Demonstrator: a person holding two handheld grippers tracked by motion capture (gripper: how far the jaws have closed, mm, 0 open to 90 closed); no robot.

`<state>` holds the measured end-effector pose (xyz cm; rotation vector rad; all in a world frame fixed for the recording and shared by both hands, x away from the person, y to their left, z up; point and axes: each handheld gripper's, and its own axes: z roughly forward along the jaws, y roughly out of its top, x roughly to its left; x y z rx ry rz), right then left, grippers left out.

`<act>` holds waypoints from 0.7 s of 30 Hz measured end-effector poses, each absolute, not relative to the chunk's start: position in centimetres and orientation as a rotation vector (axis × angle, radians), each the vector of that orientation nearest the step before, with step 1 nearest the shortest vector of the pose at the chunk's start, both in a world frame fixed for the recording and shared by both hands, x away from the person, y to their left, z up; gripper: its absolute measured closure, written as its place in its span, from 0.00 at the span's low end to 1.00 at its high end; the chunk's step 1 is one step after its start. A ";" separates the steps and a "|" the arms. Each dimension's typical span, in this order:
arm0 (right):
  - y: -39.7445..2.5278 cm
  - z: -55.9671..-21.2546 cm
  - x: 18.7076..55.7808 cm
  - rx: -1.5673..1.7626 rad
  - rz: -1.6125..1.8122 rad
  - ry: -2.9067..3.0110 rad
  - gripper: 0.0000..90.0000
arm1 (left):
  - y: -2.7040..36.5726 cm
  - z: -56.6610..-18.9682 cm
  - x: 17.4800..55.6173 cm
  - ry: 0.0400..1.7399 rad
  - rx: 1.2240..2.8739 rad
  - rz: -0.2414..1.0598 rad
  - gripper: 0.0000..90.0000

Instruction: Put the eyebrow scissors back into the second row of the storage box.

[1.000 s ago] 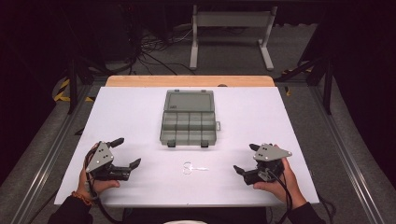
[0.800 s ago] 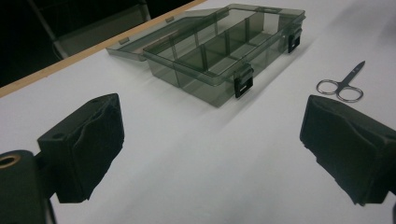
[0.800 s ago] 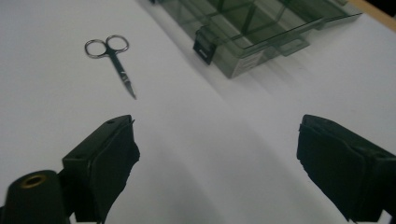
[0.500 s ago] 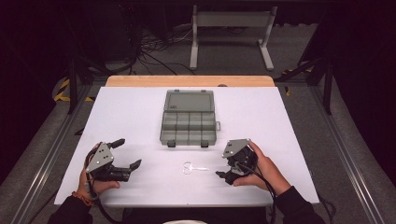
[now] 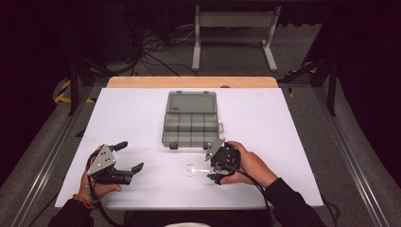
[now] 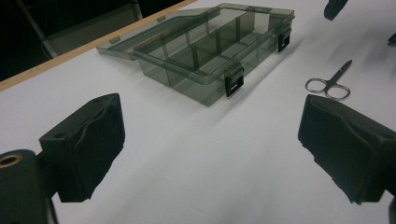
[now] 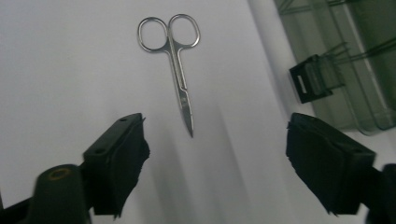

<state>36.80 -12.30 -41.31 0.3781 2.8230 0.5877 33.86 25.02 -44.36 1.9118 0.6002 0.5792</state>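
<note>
Small steel scissors (image 5: 195, 170) (image 7: 175, 60) (image 6: 330, 83) lie shut on the white table, blades pointing toward my right gripper (image 5: 213, 165). That gripper (image 7: 219, 158) is open, and the blade tip lies just ahead of the gap between its jaws. A smoky clear compartment box (image 5: 191, 124) (image 6: 205, 49) (image 7: 345, 56) lies open behind the scissors, lid laid back, compartments empty. My left gripper (image 5: 128, 158) (image 6: 210, 154) rests open at the table's front left, jaws aimed toward the box and scissors, with nothing between them.
The white table (image 5: 142, 113) has a wooden strip along its far edge (image 5: 189, 81). A metal frame stand (image 5: 234, 33) and cables lie on the dark floor beyond. The box's black latches (image 7: 310, 81) sit close to my right gripper.
My right gripper has moved left from the front right of the table to just beside the scissors, turning to face them. The left gripper has stayed put.
</note>
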 end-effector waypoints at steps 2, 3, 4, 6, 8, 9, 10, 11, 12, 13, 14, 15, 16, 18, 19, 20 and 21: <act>-11.8 -41.6 37.0 0.351 0.548 2.837 0.29 | 25.0 -44.4 33.9 0.600 1.912 0.580 0.09; -11.5 -41.7 37.1 0.331 0.526 2.857 0.30 | 25.0 -44.4 33.8 0.598 1.913 0.580 0.09; -11.2 -41.8 37.2 0.319 0.510 2.869 0.33 | 25.0 -44.4 33.8 0.598 1.913 0.579 0.09; -10.7 -41.8 37.4 0.295 0.469 2.883 0.37 | 25.0 -44.4 33.9 0.597 1.918 0.575 0.09; -10.2 -42.0 37.6 0.284 0.444 2.902 0.43 | 24.9 -44.4 33.9 0.594 1.923 0.566 0.09; -10.0 -42.1 37.6 0.287 0.429 2.916 0.46 | 24.9 -44.4 33.8 0.587 1.928 0.568 0.10; -9.7 -42.4 37.7 0.273 0.397 2.930 0.48 | 24.9 -44.4 33.8 0.584 1.928 0.567 0.10; -9.6 -42.5 37.8 0.264 0.378 2.934 0.49 | 24.9 -44.4 33.8 0.583 1.927 0.565 0.10; -9.4 -42.6 38.0 0.268 0.364 2.950 0.52 | 24.9 -44.4 33.8 0.585 1.928 0.568 0.10; -9.3 -42.5 38.1 0.277 0.360 2.963 0.56 | 24.9 -44.4 33.8 0.586 1.931 0.567 0.10; -9.2 -42.4 38.3 0.272 0.359 2.980 0.64 | 24.9 -44.4 33.8 0.587 1.931 0.563 0.10; -9.1 -42.5 38.5 0.279 0.359 3.007 0.68 | 24.9 -44.4 33.8 0.589 1.934 0.561 0.10; -9.0 -42.5 38.7 0.276 0.353 3.032 0.71 | 24.9 -44.4 33.8 0.589 1.934 0.562 0.10; -8.9 -42.4 38.9 0.276 0.344 3.056 0.75 | 24.9 -44.4 33.8 0.589 1.933 0.560 0.11; -8.9 -42.4 38.9 0.276 0.344 3.056 0.75 | 24.9 -44.4 33.8 0.589 1.933 0.560 0.11; -8.8 -42.5 38.9 0.279 0.332 3.064 0.77 | 24.9 -44.4 33.8 0.586 1.936 0.564 0.11; -8.6 -42.4 39.0 0.271 0.316 3.077 0.79 | 24.9 -44.4 33.8 0.586 1.937 0.562 0.11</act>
